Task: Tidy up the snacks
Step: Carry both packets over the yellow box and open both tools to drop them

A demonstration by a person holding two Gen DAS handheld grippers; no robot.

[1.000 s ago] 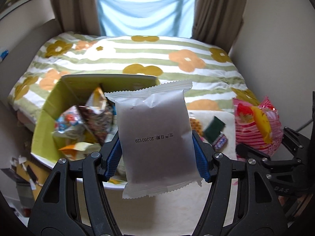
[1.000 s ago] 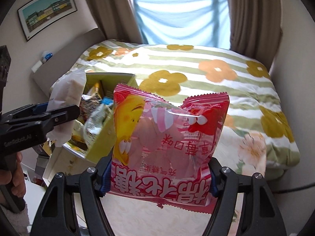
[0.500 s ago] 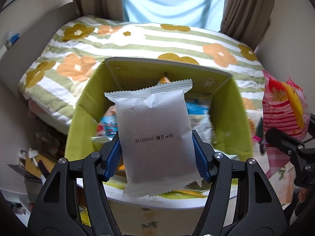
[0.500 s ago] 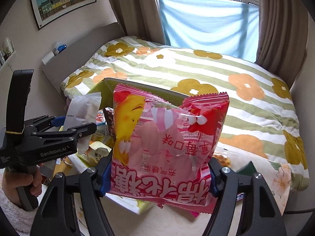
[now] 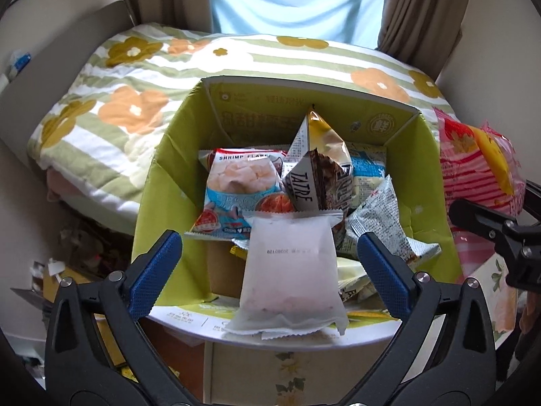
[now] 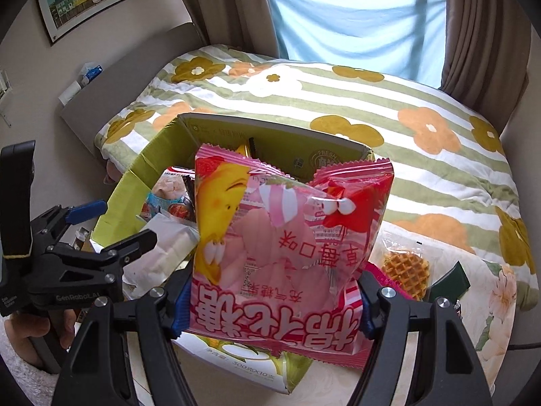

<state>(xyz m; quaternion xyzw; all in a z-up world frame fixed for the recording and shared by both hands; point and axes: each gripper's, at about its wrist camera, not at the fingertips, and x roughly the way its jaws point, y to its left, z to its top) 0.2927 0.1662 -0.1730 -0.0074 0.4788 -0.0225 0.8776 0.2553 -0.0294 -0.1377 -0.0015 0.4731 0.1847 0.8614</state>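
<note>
While the left gripper point(image 5: 268, 264) has just opened and freed the white packet point(image 5: 290, 270) over the box point(image 5: 162, 182), let the right gripper point(image 6: 272, 301) (clamping the pink bag point(image 6: 290, 237)) release inside too.

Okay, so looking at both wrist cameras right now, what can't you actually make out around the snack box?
- Left wrist view: the white packet covers the green box's near floor; whether it has landed is unclear.
- Left wrist view: the pink marshmallow bag is cut off at the right edge.
- Right wrist view: that bag hides most of the box interior.
- Right wrist view: the waffle packet is partly hidden behind the bag and a tool finger.
</note>
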